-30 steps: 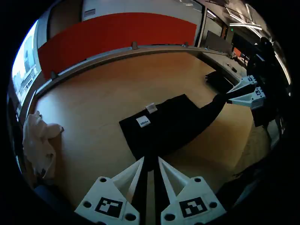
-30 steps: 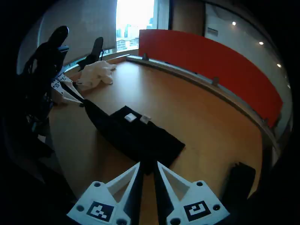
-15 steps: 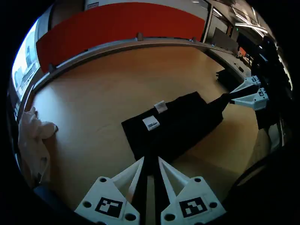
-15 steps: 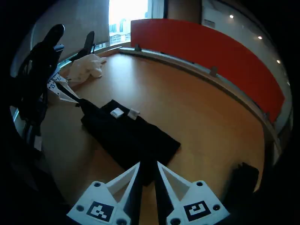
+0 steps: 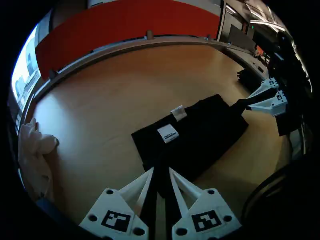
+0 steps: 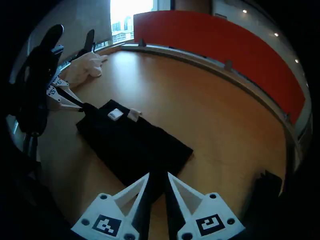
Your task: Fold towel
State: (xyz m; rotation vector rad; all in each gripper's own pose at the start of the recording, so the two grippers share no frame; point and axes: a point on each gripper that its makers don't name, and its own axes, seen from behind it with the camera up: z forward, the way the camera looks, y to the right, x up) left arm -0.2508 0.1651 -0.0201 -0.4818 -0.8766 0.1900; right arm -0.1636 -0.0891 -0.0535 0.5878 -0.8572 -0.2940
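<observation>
A black towel [image 5: 200, 132] is spread mostly flat around the middle of the wooden desk [image 5: 100, 96], and it's gripped at two opposite ends. In the left gripper view, the left tongs [image 5: 160, 171] are closed on the near edge, with dark fabric pinched between the two fingers. Same deal in the right gripper view. The right tongs [image 6: 159, 173] are clamped on the towel's edge, with cloth caught in the narrow gap. Each pair can also be spotted from the other camera, at the far end of the towel, where a corner is drawn out into a point toward the fingers.

Two small white labels [image 5: 168, 133] are seen on the towel's top side, close together and nearer the left tongs' end.

Other stuff around:
- A crumpled white cloth [image 6: 82, 68] is piled near the desk's edge on the left tongs' side, well apart from the towel.
- A black object [image 6: 268, 184] is parked by the edge on the right tongs' side, also well apart. What it is can't be made out.
- A red partition [image 6: 224, 40] is set along the far side of the desk.
- A bright window [image 6: 128, 18] is seen beyond the white cloth, with a dark chair back [image 6: 90, 40] in front of it.
</observation>
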